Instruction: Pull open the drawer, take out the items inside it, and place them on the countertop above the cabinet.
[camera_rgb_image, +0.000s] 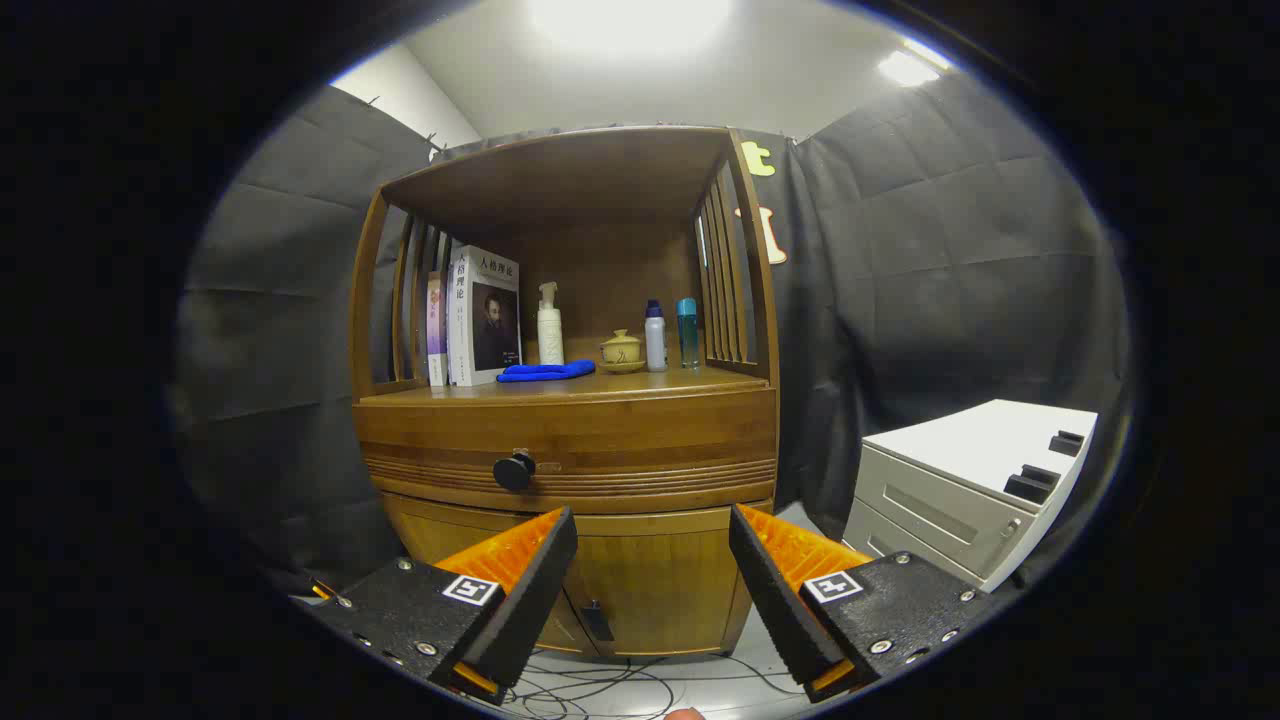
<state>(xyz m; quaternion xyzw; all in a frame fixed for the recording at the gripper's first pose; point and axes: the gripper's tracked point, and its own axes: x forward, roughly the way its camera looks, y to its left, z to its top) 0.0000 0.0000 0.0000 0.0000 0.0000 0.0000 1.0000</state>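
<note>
the drawer (565, 440) sits closed in the front of the wooden cabinet (650, 590), its face flush with the frame and banded with fine grooves along the lower edge. a dark round knob (514, 471) sticks out from the drawer front, left of its middle. what lies inside the drawer cannot be seen.

the gripper (652, 565) hangs below and in front of the drawer with its fingers spread wide apart and nothing between them; through the gap shows the lower cabinet door. the knob is beyond the fingers, above the tip of the left one, and not touched.

right above the drawer is the countertop (700, 383), a shelf under a wooden canopy with slatted sides. on it, from left to right, stand upright books (480, 315), a white pump bottle (550, 325), a small yellowish lidded cup (621, 350) on a saucer, a white bottle with a dark cap (655, 338) and a blue bottle (687, 332). a blue cloth (546, 372) lies folded near the front edge, just before the pump bottle.

to the right of the cabinet, well apart, stands a low white drawer unit (965, 480). cables (600, 685) trail across the floor under the fingers.
</note>
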